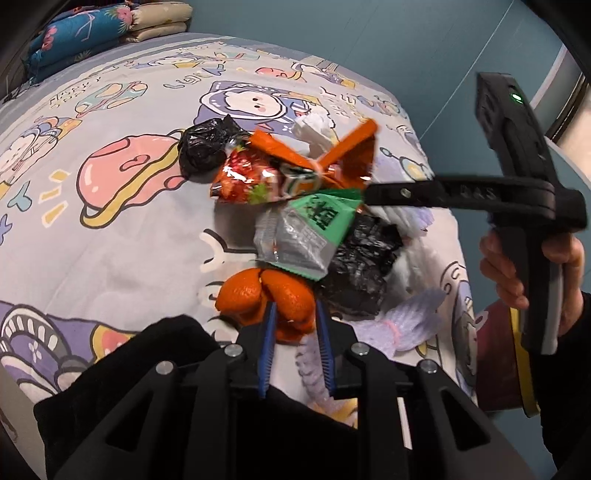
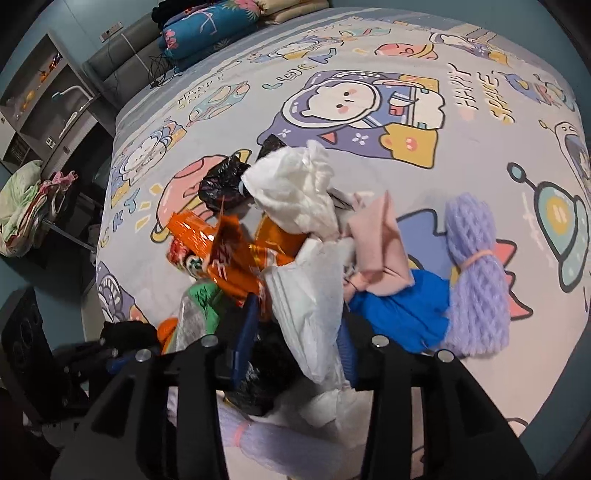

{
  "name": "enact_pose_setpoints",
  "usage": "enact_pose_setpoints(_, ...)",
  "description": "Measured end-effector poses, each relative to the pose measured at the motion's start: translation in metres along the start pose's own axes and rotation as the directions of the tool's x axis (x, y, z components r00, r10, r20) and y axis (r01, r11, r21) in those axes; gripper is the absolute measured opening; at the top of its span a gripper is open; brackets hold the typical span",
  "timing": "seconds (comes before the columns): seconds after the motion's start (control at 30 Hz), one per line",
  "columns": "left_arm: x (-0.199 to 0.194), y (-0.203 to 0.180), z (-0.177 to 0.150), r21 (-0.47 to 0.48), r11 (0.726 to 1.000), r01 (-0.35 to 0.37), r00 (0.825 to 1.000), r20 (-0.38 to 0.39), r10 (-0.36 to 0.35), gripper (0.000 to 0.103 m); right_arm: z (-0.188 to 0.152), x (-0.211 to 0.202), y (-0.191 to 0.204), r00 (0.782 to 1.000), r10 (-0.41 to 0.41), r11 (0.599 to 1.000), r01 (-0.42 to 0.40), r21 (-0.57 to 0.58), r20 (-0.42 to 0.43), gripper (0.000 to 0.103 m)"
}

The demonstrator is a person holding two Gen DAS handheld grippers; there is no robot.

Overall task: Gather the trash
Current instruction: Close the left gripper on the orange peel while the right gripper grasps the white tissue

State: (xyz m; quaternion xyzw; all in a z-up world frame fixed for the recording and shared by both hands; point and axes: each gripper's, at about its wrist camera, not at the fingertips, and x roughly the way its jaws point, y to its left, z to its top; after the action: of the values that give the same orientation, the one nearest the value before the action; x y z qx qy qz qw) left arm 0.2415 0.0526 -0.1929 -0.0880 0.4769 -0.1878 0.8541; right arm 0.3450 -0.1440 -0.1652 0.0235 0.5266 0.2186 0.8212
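A heap of trash lies on the cartoon-print bed sheet (image 1: 110, 240): orange peel (image 1: 240, 291), a green and silver wrapper (image 1: 306, 229), an orange wrapper (image 1: 332, 155), black plastic bags (image 1: 207, 147) and a purple foam net (image 1: 406, 317). My left gripper (image 1: 295, 308) is shut on the orange peel at the heap's near edge. From the right, my right gripper (image 1: 373, 194), held by a hand (image 1: 509, 280), reaches into the heap. In its own view the right gripper (image 2: 297, 314) stands open around a crumpled white tissue (image 2: 306, 295). Beside it lie a pink piece (image 2: 376, 240), a blue piece (image 2: 402, 310) and the purple foam net (image 2: 476, 277).
Folded quilts (image 2: 207, 26) are stacked at the head of the bed. A shelf unit (image 2: 44, 103) and a pile of clothes (image 2: 26, 210) stand left of the bed. The bed's edge drops off on the right (image 1: 454, 236). Black fabric (image 1: 147, 369) lies under my left gripper.
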Motion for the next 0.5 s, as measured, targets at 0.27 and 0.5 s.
enact_pose_setpoints(0.27,0.016,0.009,0.004,-0.052,0.999,0.016,1.000,-0.026,-0.017,0.020,-0.014,-0.016,-0.021,1.000,-0.011,1.000,0.011,0.018,0.013,0.039)
enact_pose_setpoints(0.5,0.022,0.012,0.000,-0.070,0.997,0.027,0.999,-0.031,-0.030,0.015,-0.021,-0.041,-0.041,0.998,-0.006,0.997,0.001,0.075,0.068,0.055)
